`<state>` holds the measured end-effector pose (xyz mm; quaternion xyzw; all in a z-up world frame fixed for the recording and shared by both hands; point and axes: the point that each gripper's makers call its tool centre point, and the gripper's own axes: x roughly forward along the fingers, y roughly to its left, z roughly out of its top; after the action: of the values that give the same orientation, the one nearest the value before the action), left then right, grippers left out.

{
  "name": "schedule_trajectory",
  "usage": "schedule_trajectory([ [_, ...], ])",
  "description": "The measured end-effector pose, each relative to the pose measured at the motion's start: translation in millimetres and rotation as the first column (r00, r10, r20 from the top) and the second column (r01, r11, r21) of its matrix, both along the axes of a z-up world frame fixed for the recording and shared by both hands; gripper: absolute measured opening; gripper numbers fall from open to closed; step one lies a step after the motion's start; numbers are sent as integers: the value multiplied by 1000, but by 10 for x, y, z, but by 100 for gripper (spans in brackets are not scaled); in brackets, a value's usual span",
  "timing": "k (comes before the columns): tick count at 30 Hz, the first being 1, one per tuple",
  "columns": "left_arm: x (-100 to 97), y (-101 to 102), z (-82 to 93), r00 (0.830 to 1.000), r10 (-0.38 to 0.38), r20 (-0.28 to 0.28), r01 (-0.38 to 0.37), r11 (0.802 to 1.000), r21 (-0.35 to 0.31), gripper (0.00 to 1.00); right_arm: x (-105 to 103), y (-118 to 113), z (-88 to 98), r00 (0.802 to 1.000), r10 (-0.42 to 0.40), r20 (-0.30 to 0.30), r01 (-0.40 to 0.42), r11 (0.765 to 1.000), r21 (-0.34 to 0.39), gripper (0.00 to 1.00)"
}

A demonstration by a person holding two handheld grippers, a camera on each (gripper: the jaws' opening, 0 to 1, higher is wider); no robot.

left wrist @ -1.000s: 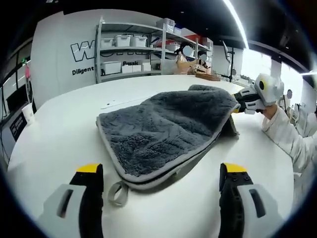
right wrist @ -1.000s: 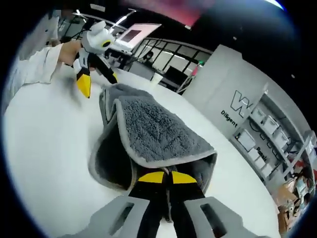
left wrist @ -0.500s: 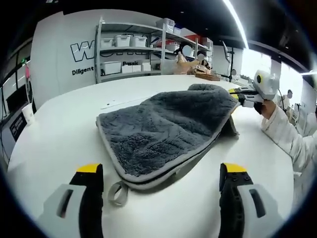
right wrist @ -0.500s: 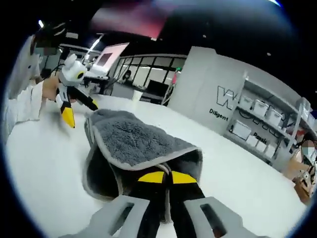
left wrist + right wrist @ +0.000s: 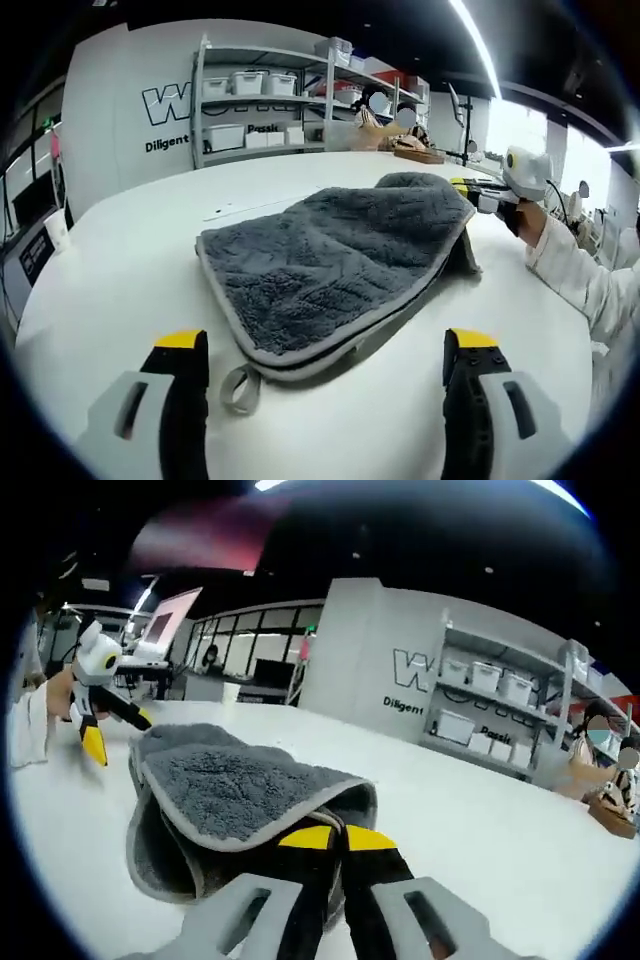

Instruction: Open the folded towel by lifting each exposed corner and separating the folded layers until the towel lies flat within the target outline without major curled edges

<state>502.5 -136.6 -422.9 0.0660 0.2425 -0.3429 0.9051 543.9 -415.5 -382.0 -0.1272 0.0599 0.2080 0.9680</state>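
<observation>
A: In the left gripper view, going from the left, what is there?

B: A small white paper cup (image 5: 57,228) stands at the far left edge of the round white table (image 5: 120,260). Behind it, a metal shelf rack with white storage bins (image 5: 262,100) stands against the pale wall. At the bottom, the left gripper (image 5: 325,390) with yellow-tipped black jaws has them spread wide, and nothing is between them.

A: And the towel?

B: The dark grey plush folded towel with a pale grey border (image 5: 335,262) lies mid-table, just beyond those spread jaws. A small hanging loop (image 5: 236,388) juts from its near corner. The upper layer slopes up toward the far right, where it is lifted off the table.

A: What is lifting it?

B: The right gripper (image 5: 468,190), held by a hand (image 5: 518,215) in a white sleeve (image 5: 580,275), meets the raised far-right edge.

A: What does the right gripper view show, left to right?

B: At far left, the left gripper (image 5: 92,735) is held above the table (image 5: 480,810), apart from the towel. The towel (image 5: 220,790) sits in the middle, its layers opened like a pocket with the fuzzy top surface facing up. At bottom centre, the right gripper (image 5: 334,838) has its jaws pressed together, pinching the towel's bordered edge. The shelf rack (image 5: 495,715) is at far right.
</observation>
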Motion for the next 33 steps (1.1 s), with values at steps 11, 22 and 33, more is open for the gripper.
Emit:
schedule_trajectory([
  [11, -5, -14, 9, 1000, -4, 4, 4, 1000, -1, 96, 132, -242, -101, 996, -88, -25, 89, 993, 71, 0],
  [22, -10, -18, 17, 1000, -5, 5, 5, 1000, -3, 96, 240, -357, -295, 987, -138, -84, 142, 989, 50, 0],
  [33, 2, -32, 16, 1000, -10, 5, 10, 1000, 0, 97, 302, -428, -472, 981, -156, -119, 149, 987, -64, 0],
])
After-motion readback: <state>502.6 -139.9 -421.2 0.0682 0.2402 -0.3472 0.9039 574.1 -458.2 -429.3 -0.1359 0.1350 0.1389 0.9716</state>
